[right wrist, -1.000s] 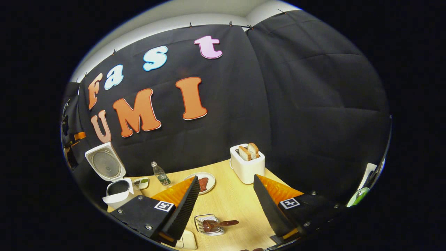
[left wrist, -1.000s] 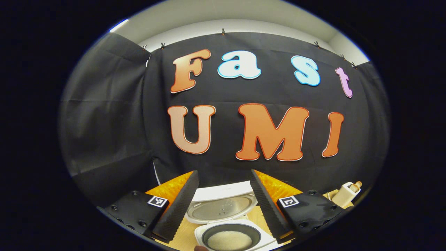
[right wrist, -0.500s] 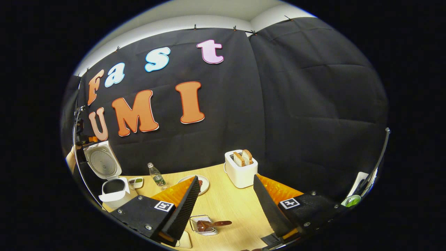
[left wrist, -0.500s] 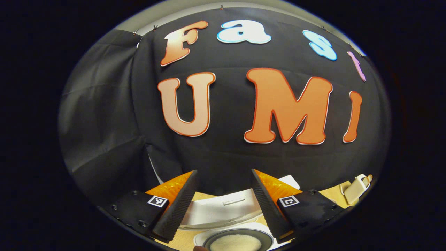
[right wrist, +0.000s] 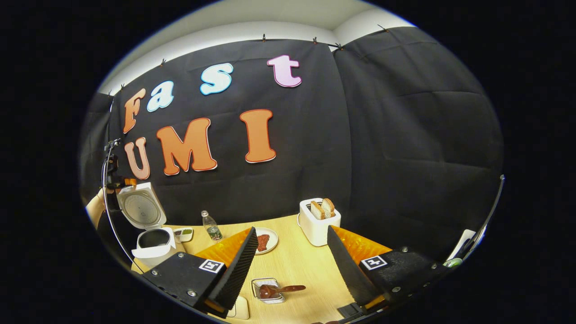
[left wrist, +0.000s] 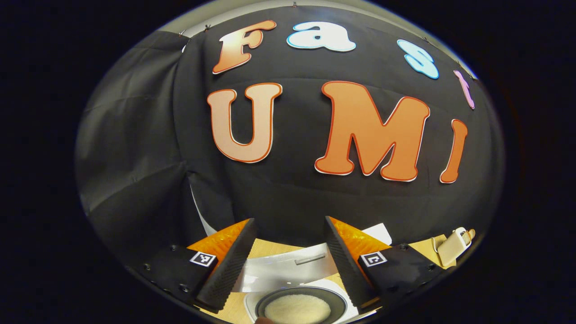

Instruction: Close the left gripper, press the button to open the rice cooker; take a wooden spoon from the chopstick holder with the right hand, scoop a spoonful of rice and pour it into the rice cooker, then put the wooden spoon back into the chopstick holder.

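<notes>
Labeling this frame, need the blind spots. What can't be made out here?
- Left gripper view: rice cooker sides hidden behind the left gripper fingers; rice pot cut off by the bottom edge.
- Right gripper view: wooden spoon handle end and wire holder contents too small; small dish contents too small.

The right gripper (right wrist: pixel 290 265) is hovering over the tabletop (right wrist: pixel 297 265) with its jaws spread wide and nothing between them. Below the gap, a wire chopstick holder (right wrist: pixel 266 290) is sitting near the front edge, with a wooden spoon (right wrist: pixel 281 289) lying across it, handle pointing right. At the left edge, the rice cooker (right wrist: pixel 150 236) is standing with its lid raised. A bottle (right wrist: pixel 211 226) and a plate (right wrist: pixel 264 240) are sitting farther back; a toaster (right wrist: pixel 318 220) holding bread is standing toward the back right.
</notes>
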The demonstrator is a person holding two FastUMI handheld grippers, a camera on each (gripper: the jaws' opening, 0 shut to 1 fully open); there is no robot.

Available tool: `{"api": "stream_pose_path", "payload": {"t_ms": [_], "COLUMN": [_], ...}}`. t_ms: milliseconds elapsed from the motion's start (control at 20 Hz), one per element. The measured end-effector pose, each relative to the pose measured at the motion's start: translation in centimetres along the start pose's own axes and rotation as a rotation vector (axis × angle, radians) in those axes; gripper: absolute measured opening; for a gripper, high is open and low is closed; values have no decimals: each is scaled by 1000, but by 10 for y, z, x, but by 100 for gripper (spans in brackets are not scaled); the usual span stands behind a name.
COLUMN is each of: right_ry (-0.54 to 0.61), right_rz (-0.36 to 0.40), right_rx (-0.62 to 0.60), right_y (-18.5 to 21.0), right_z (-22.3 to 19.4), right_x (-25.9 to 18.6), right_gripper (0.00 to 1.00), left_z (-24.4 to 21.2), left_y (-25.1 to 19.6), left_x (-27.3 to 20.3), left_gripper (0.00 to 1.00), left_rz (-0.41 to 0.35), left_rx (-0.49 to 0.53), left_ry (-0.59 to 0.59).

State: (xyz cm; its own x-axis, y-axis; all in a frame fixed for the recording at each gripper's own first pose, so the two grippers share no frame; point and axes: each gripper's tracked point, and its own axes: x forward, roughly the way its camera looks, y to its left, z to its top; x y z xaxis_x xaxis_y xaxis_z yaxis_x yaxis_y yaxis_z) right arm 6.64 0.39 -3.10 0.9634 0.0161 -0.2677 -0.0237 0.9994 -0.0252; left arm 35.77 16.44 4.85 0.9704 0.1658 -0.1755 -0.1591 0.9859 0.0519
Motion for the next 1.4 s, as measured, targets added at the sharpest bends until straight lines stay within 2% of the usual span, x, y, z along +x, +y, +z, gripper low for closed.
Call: {"api": "stream_pose_path", "payload": {"t_ms": [200,250,300,350,400,650,850,1050,1250,1400], "right_ry": [10,14,21,30,35,57,84,97,107,134], "right_rz": [60,81,100,116,131,168,173,191,215,229], "right_rx": [2,-3,-6,-7,-6,2,-17,-2,-11,-12], "right_y": [4,7,8,8,9,0,-12,-15,-10,-8], "right_z": [-7,-9,-13,-17,-20,-34,-47,-51,-58,-69], "right_x": [0,1,2,2,2,-5,-15,-18,-24,-27], "right_gripper": [95,95,100,100,95,95,95,95,95,95], "left_z": [-19,-26,-28,-25,-29,-46,-85,-120,-158,-179], "left_y": [-13,-13,-13,-17,-20,-30,-48,-53,-59,-59], "left_x": [-43,-53,-59,-62,-62,-84,-98,-114,-126,-129], "left_gripper": [100,100,100,100,100,100,100,100,100,100], "left_rz": [-4,21,29,37,43,11,-65,-58,-52,-24], "left_rx": [44,103,153,187,205,94,-33,-23,-50,-34], "left_ry": [-18,-24,-24,-42,-45,-19,63,79,142,158]}}
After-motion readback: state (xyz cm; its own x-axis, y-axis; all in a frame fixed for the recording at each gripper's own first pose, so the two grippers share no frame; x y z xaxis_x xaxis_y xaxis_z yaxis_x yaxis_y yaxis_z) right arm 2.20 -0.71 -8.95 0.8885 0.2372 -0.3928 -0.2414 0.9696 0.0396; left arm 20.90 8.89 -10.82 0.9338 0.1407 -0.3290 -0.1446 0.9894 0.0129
